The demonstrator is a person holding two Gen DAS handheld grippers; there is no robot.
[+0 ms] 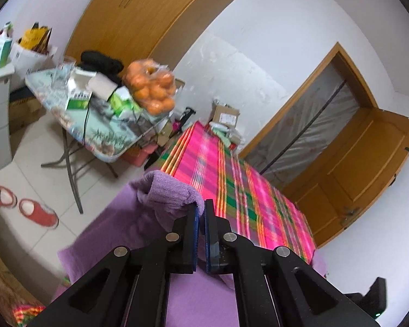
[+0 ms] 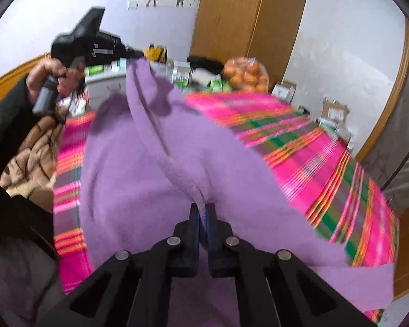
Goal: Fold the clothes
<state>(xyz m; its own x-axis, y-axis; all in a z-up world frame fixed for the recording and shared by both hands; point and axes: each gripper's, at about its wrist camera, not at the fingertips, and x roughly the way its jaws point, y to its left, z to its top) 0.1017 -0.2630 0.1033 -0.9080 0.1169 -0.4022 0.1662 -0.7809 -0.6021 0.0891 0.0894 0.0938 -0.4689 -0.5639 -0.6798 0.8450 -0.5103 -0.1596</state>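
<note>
Over the bed: both tongs pinching the purple garment, edge held up.

L wrist view: left tongs are pinching a bunched fold of the purple garment above the pink plaid bedspread; the grip is sitting near the cloth's edge, so a tug could be pulling it free. Folding table w/ bag of oranges is standing just beside the bed, crowding that side.
R wrist view: right tongs are pressing on a ridge of the garment, the rest draping over the bed. Far side is looking open; uneven lifting could be skewing the fold.
</note>
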